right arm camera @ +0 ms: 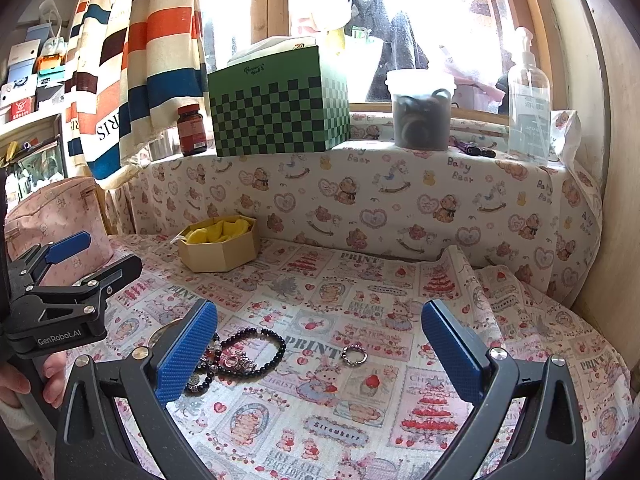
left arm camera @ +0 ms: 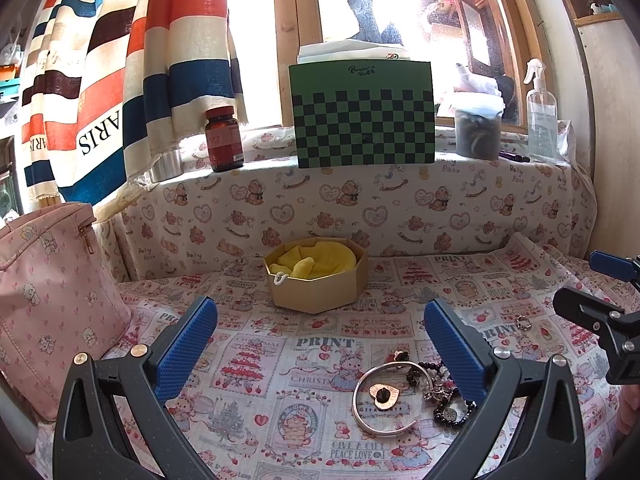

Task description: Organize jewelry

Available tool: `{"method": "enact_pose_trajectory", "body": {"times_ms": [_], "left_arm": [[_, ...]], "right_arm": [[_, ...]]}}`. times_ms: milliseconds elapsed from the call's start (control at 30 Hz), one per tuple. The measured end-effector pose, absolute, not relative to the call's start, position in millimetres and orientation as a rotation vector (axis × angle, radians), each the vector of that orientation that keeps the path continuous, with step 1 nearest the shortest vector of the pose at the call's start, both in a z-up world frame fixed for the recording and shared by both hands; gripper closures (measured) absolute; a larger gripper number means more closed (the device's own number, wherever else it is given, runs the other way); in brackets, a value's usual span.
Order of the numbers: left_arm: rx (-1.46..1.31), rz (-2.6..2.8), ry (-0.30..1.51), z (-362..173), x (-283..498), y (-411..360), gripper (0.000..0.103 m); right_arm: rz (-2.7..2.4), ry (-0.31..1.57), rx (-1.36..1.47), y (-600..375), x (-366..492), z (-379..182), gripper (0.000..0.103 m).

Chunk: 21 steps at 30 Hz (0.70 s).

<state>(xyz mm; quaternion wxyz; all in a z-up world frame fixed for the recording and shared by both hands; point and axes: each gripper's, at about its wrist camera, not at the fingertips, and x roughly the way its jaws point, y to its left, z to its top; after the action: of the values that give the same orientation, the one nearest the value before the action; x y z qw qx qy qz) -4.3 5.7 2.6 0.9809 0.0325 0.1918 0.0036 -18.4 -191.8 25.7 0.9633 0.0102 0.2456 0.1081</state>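
Seeing silver bangle (left arm camera: 390,400), black bead bracelet (right arm camera: 256,350) and ring (right arm camera: 354,355) loose on the printed cloth (right arm camera: 360,420); octagonal box (left arm camera: 316,276) behind. We hold left gripper (left arm camera: 320,344) and right gripper (right arm camera: 320,344) spread wide, empty.

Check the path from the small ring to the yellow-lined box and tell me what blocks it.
Nothing visible does. The small ring lies alone on the printed cloth, and only bare cloth runs from it to the open octagonal box. The beaded bracelet sits beside the ring, off that line.
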Motion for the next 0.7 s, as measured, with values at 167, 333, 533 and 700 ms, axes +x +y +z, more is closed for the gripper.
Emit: {"method": "enact_pose_trajectory", "body": {"times_ms": [167,333,533,700], "left_arm": [[0.065,0.006,0.390,1.9,-2.4,6.2,0.000],[0.047,-0.006,0.403,0.8,0.3,9.6,0.000],[-0.006,0.022,0.441,-3.0,6.5,17.8,0.000],[-0.077,0.003,0.502,-6.8,10.4,26.0,0.008]], "right_arm": [[0.223,0.492,0.022,-193.9,-18.5,26.0,0.000],[0.111,0.414,0.056,-201.3,-30.8,30.2,0.000],[0.130,0.457,0.113,-212.8,-29.0,30.8,0.000],[0.112,0.556,0.124,-216.3,-13.3,19.8,0.000]]}}
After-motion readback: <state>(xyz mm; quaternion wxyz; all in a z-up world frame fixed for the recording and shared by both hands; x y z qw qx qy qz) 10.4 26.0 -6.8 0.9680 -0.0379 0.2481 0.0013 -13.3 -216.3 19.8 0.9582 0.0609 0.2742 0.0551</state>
